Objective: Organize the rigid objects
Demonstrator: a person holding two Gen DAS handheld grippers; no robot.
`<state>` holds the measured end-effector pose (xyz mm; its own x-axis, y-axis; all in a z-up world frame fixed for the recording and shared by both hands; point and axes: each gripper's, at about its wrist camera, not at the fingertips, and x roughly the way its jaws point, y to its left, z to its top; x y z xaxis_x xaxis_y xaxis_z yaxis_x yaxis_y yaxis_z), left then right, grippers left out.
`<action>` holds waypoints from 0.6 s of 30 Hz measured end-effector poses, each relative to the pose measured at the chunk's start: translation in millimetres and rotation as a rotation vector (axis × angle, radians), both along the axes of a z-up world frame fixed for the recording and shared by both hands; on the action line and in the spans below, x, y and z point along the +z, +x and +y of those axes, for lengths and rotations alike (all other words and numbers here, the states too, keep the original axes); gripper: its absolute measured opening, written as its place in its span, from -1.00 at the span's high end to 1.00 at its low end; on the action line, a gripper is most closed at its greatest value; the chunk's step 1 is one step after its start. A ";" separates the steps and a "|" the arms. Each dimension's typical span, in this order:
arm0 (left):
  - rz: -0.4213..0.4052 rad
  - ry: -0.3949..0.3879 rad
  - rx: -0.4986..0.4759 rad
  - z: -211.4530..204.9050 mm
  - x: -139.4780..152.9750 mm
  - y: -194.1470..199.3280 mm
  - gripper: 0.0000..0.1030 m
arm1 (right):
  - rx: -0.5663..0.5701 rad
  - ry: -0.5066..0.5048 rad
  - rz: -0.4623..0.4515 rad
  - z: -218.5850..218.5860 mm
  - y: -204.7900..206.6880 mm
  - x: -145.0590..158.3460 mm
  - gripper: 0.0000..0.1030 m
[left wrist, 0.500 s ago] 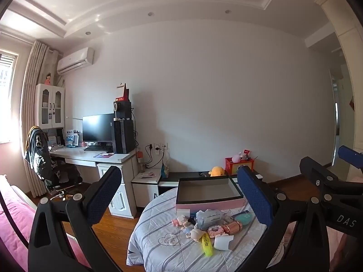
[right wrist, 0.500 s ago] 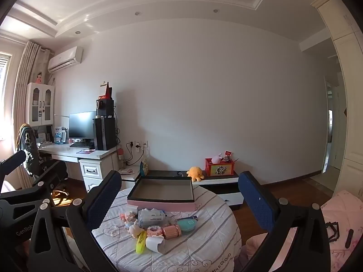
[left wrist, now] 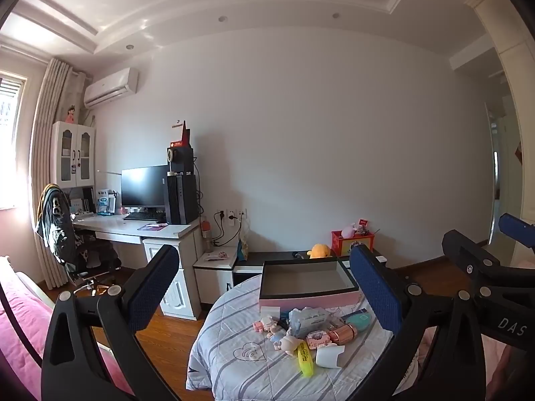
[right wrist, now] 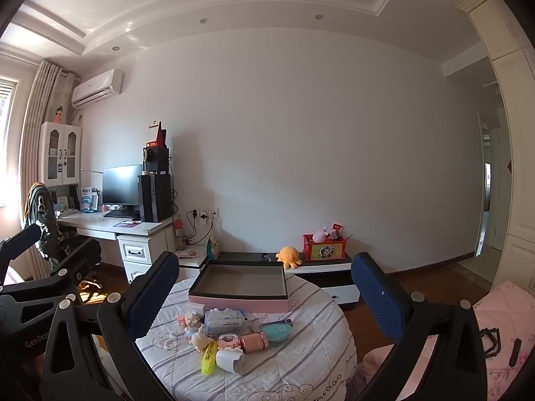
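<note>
Hovering wide open and empty, both hand-held grippers (left wrist: pixel 264 287) (right wrist: pixel 264 290); diving into that tight toy pile (right wrist: pixel 230 334) could scatter pieces off the table (right wrist: pixel 301 367).

A round table (right wrist: pixel 301 367) draped in a white cloth with grey stripes carries everything. Toward its far side lies an open, shallow box (right wrist: pixel 239 287) with pink walls and a dark rim. In front of the box sits a tight cluster of small things: a clear pack of tissues (right wrist: pixel 224 322), a teal oval case (right wrist: pixel 276 331), a rose-gold cylinder (right wrist: pixel 254 342) on its side, a pink block toy (right wrist: pixel 229 341), little figurines (right wrist: pixel 197 336), a yellow highlighter (right wrist: pixel 208 357) and a white cup (right wrist: pixel 230 361) lying tipped over.
</note>
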<state>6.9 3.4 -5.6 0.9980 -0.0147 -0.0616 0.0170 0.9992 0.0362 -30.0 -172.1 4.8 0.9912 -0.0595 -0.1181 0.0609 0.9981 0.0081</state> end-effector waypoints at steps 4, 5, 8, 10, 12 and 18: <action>0.003 0.000 -0.002 3.1 -1.6 1.6 -1.00 | 0.005 0.000 -0.002 -3.8 -2.7 4.1 -1.00; 0.004 0.001 -0.003 3.2 -1.7 1.8 -1.00 | 0.005 0.001 -0.001 -4.2 -3.2 4.4 -1.00; 0.006 0.003 -0.003 3.6 -0.8 0.8 -1.00 | 0.004 -0.002 0.000 -3.1 -2.5 4.3 -1.00; 0.006 0.003 0.002 3.3 1.1 -2.1 -1.00 | 0.005 -0.001 0.000 -2.7 -2.3 4.0 -1.00; 0.005 0.005 0.006 3.6 2.1 -2.7 -1.00 | 0.006 -0.002 0.002 -2.3 -1.4 4.1 -1.00; 0.004 0.006 0.007 3.7 1.4 -2.2 -1.00 | 0.007 0.001 0.002 -1.9 -0.4 4.4 -1.00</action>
<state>4.7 7.1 -4.2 0.9978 -0.0075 -0.0653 0.0103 0.9991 0.0421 -30.3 -174.0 9.2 0.9914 -0.0526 -0.1200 0.0540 0.9985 0.0087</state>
